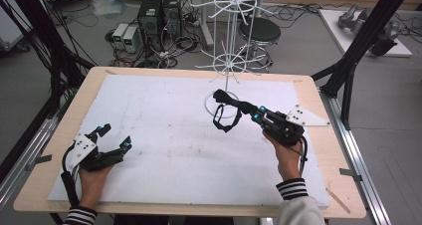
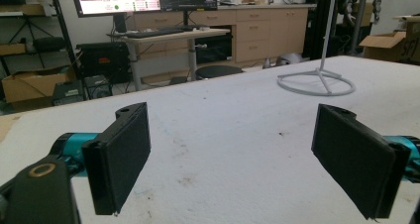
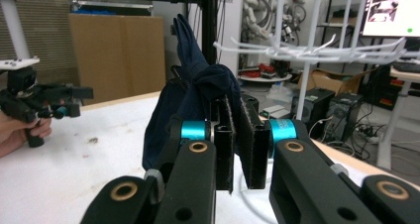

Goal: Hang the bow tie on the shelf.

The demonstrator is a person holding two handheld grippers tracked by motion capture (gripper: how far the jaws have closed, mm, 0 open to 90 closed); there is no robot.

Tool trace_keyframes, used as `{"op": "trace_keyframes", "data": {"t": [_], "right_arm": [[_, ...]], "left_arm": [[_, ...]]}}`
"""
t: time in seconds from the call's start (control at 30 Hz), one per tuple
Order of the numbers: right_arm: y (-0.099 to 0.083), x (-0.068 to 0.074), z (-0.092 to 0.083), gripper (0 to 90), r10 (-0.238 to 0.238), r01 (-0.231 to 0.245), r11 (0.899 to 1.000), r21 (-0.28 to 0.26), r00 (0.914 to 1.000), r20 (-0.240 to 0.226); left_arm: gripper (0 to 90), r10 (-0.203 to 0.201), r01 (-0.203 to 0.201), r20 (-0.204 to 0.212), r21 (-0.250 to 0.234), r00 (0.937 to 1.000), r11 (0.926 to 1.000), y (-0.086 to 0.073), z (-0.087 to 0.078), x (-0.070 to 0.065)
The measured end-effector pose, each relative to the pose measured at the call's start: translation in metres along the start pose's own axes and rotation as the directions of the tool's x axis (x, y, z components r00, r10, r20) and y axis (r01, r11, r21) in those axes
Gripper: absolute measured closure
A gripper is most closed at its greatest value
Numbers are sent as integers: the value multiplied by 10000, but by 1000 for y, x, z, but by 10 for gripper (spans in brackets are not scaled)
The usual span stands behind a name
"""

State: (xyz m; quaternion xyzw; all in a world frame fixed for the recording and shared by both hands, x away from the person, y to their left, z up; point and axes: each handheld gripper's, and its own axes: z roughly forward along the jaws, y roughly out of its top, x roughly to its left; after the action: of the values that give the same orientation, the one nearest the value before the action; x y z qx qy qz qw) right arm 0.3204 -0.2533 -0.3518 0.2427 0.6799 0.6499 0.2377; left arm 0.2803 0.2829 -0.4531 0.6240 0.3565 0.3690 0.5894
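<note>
A dark navy cloth [image 1: 237,104] hangs in a loop just above the white board, beside the ring base of a white wire rack [image 1: 228,51]. My right gripper [image 1: 253,114] is shut on one end of it. In the right gripper view the cloth [image 3: 198,85] bunches up between the closed jaws of that gripper [image 3: 236,135], and the rack's arms [image 3: 307,50] spread out behind it. At the board's near left, my left gripper [image 1: 115,136] rests low and open. Its pads [image 2: 121,157] stand wide apart with nothing between them, and the rack base [image 2: 317,83] lies farther off.
A white foam board [image 1: 164,135] covers most of the wooden table [image 1: 318,130]. Black frame posts [image 1: 366,33] rise at the right and left sides. On the floor behind the table are a stool [image 1: 259,32] and computer cases [image 1: 158,16].
</note>
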Motion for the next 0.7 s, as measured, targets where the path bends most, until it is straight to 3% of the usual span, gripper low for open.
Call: {"op": "trace_keyframes", "data": {"t": [0.4,0.7], "right_arm": [[18,-4,4,858,100,-87,9988,-491,9996,274],[27,-11,9,858,124,-74,9984,-569,9961,877]], "left_arm": [[157,-2,2,5,2,10000,10000,0,0,0],[156,-6,6,34,22,10000,10000,0,0,0]]}}
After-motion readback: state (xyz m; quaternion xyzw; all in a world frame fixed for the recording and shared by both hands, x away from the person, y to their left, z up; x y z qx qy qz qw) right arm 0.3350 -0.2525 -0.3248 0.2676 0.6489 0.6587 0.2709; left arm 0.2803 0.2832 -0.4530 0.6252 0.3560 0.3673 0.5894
